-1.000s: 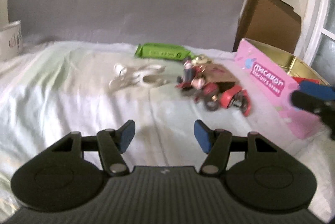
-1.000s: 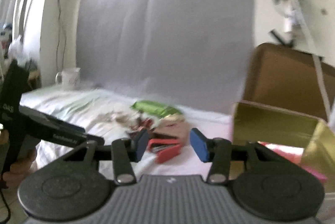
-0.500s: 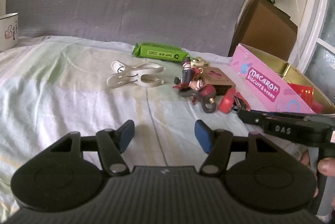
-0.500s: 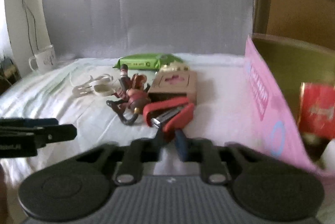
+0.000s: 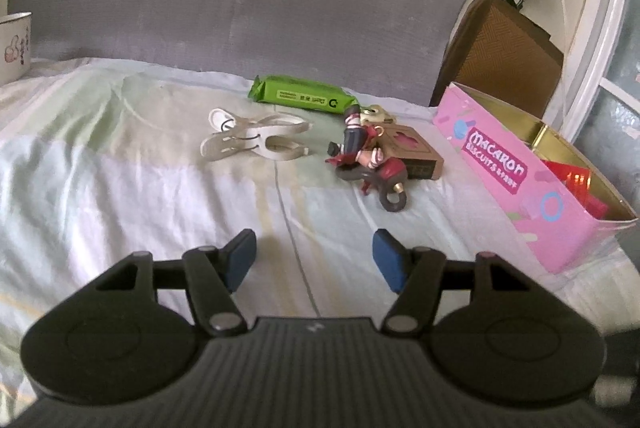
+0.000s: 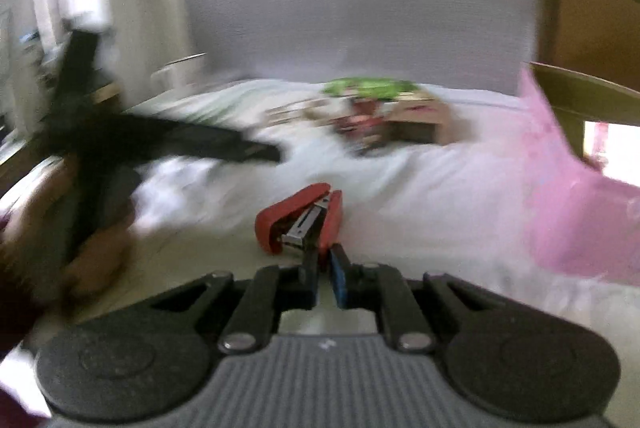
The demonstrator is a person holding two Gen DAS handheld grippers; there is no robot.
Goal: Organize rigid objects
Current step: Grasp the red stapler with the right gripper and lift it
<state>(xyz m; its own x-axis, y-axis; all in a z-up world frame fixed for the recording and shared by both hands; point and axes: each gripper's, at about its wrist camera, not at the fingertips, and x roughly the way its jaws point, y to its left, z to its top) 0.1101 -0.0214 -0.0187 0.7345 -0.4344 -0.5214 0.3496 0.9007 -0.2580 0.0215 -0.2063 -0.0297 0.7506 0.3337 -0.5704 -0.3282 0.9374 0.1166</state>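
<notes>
you are in the carry step: your right gripper (image 6: 324, 260) is clamped on the near end of the red stapler (image 6: 300, 222), which sticks out ahead of the jaws above the pale bedsheet (image 6: 420, 195), apparently lifted, though the blur makes it hard to be sure it is clear of the cloth. the pink biscuit tin (image 5: 516, 179) sits open at the right, and it already holds something red, so your next move looks like swinging the stapler rightward over the tin's rim and lowering it before you let go; the grip is only on the tail end, so it may pivot if you move sharply. your left gripper (image 5: 314, 260) hangs empty over the sheet, its jaws opening with nothing between them, aimed toward the loose items waiting: the white clothes peg (image 5: 256, 143), the green packet (image 5: 304, 97), the toy figure (image 5: 372, 163) lying against the small brown box (image 5: 416, 151). the right wrist view is heavily smeared, so the tin is only a pink blur at its right edge and the far pile cannot be told apart. the tin's contents are mostly hidden behind its wall, and a mug (image 5: 14, 47) is cut off at the left edge.
</notes>
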